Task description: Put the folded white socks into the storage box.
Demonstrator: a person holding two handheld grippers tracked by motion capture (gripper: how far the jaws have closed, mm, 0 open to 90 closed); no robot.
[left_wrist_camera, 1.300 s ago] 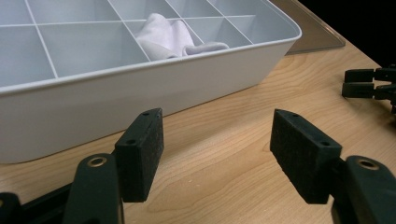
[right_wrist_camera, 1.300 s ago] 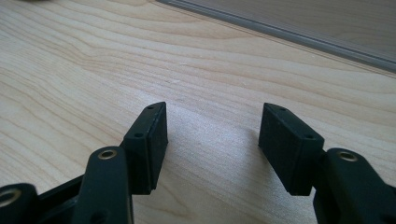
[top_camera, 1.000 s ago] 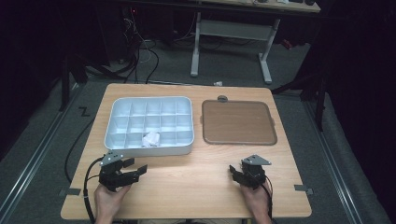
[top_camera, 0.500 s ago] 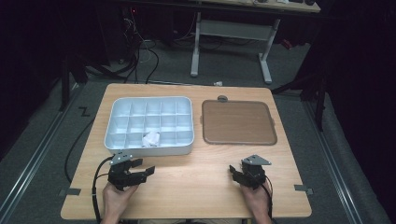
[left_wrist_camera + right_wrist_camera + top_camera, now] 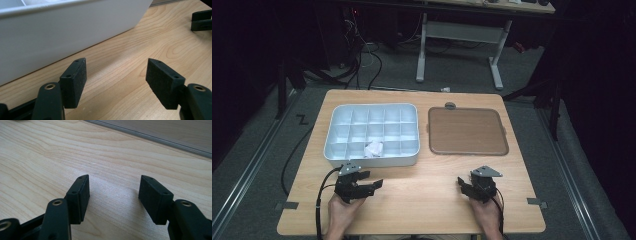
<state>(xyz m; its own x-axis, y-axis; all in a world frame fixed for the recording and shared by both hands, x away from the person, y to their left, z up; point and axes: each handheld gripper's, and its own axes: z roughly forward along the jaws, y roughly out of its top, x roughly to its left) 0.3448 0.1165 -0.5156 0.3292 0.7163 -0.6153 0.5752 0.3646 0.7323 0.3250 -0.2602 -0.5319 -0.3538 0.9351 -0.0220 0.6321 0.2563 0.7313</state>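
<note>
Dark floor and trailing cables surround a light wooden table [image 5: 422,200], which carries everything here. Largest on it is the white plastic tray divided into square compartments [image 5: 362,156], sitting on the left half; to its right, a small gap apart, lies a flat brown rectangular mat with a grey rim [image 5: 467,131]. One crumpled white scrap [image 5: 373,149] rests in a compartment of the tray's near row (roughly the middle one). Just in front of the tray's near wall the left gripper [image 5: 371,185] lies low over the wood, its jaws spread wide and holding nothing. Well apart to the right, below the mat, the right gripper [image 5: 463,185] likewise has its jaws parted over bare wood.
</note>
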